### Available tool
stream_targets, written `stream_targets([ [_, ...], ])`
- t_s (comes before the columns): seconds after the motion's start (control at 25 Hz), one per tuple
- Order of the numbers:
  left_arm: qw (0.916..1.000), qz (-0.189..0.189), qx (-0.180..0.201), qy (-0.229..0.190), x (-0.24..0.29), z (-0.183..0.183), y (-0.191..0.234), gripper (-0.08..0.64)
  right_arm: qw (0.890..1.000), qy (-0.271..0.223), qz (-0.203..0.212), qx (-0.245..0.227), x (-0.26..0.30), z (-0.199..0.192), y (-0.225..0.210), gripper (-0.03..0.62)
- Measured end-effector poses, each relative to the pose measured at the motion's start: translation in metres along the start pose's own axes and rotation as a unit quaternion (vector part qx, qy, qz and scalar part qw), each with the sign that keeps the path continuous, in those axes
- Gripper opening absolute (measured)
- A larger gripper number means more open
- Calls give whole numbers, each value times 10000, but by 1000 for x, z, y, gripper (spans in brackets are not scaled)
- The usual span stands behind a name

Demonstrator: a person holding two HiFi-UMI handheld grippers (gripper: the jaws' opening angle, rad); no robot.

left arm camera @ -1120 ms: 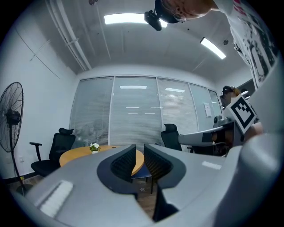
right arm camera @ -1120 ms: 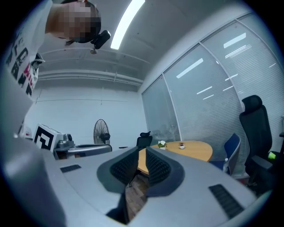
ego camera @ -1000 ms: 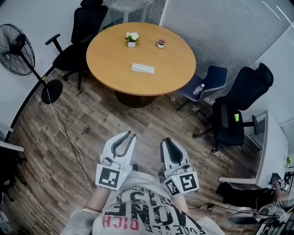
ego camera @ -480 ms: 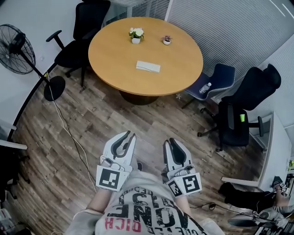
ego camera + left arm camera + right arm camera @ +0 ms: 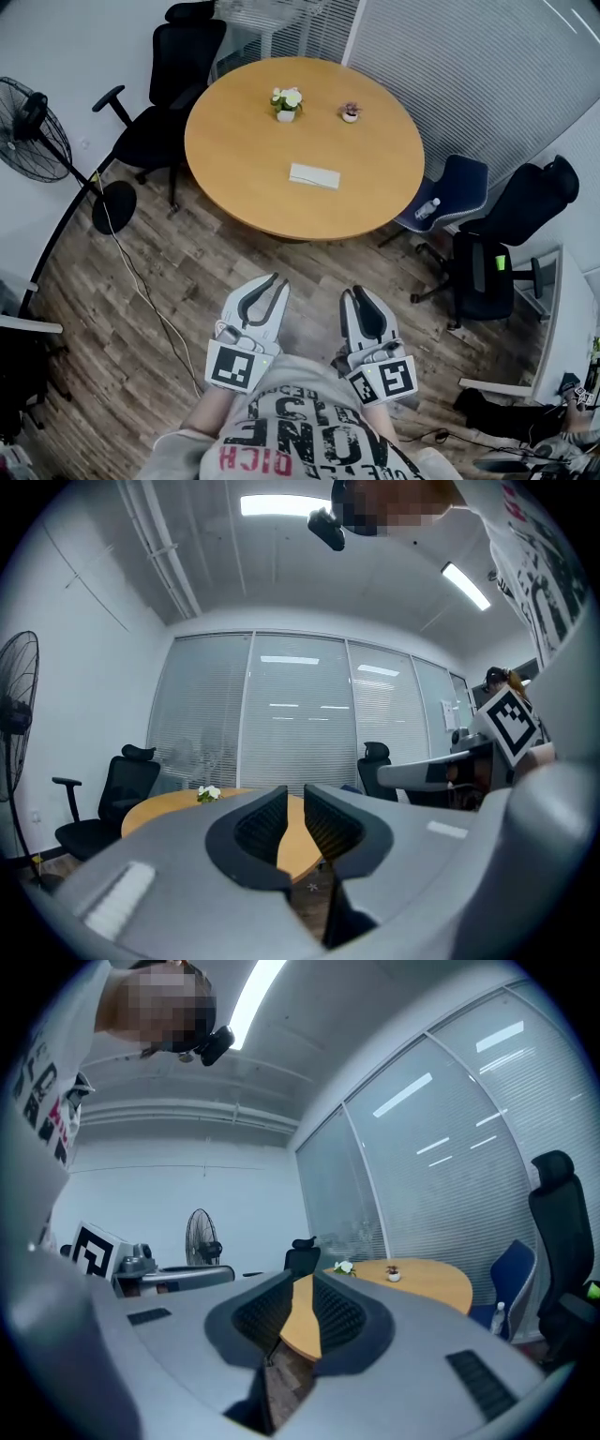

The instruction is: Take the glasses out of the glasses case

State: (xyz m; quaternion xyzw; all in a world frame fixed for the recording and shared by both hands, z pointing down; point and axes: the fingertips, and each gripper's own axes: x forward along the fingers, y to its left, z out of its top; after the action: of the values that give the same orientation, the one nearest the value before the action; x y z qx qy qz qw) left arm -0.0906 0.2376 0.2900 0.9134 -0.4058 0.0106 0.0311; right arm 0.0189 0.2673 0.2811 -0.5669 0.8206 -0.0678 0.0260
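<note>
Glasses case (image 5: 314, 175): flat white box lying on the round table, a bit to the near side of its middle, well apart from both grippers; too small to see more
Shirt (image 5: 300, 436): grey with big print, bottom edge of the head view, right behind the grippers
Left gripper (image 5: 265, 281) (image 5: 295, 794): held level over the floor, jaws a little apart, nothing between them
Right gripper (image 5: 361, 292) (image 5: 302, 1279): just beside the left one, jaws clenched tip to tip, nothing in them
Floor (image 5: 141, 328): wood planks, with a thin cable (image 5: 131, 272) trailing across on the left
Table (image 5: 220, 164): round, light wood top, out ahead of both grippers
Plants: two small pots past the case, white flowers (image 5: 286, 101) on the left, a smaller pot (image 5: 350, 112) on the right
Chairs: black one (image 5: 164, 94) at the table's far left, blue one (image 5: 455, 187) on the right with a bottle (image 5: 428, 207) on its seat, another black one (image 5: 506, 253) beyond that
Fan (image 5: 33, 122): standing fan by the left wall
Blinds (image 5: 469, 75): white, shut, behind the table
</note>
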Motion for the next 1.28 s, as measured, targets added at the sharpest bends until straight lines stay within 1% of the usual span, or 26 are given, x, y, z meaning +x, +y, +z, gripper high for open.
stream_targets([
  [0.16, 10000, -78, -16, -56, 18, 10, 32, 61, 9999, -95, -88, 7, 32, 9, 2, 29],
  [0.32, 9999, -122, -58, -70, 28, 8, 57, 60, 9997, -144, -201, 79, 53, 6, 1, 29],
  [0.6, 9996, -260, -89, -35, 34, 5, 85, 58, 9996, -40, -265, 102, 79, -3, 8, 29],
  [0.72, 9996, -250, -60, -89, 36, 2, 95, 57, 9996, 51, -280, 64, 89, -6, 9, 29],
  [0.84, 9996, -217, 21, -175, 40, -1, 104, 55, 9996, 124, -262, 37, 98, -8, 7, 29],
  [1.0, 9996, -221, -121, -128, 51, 0, 111, 52, 9996, 184, -200, 26, 115, -7, 2, 29],
  [1.12, 9996, -185, -60, -194, 62, 3, 121, 52, 9997, 206, -98, 41, 130, -6, -2, 29],
  [1.28, 9996, -126, -97, -226, 82, 6, 129, 52, 9997, 222, 20, 68, 148, -5, -14, 29],
])
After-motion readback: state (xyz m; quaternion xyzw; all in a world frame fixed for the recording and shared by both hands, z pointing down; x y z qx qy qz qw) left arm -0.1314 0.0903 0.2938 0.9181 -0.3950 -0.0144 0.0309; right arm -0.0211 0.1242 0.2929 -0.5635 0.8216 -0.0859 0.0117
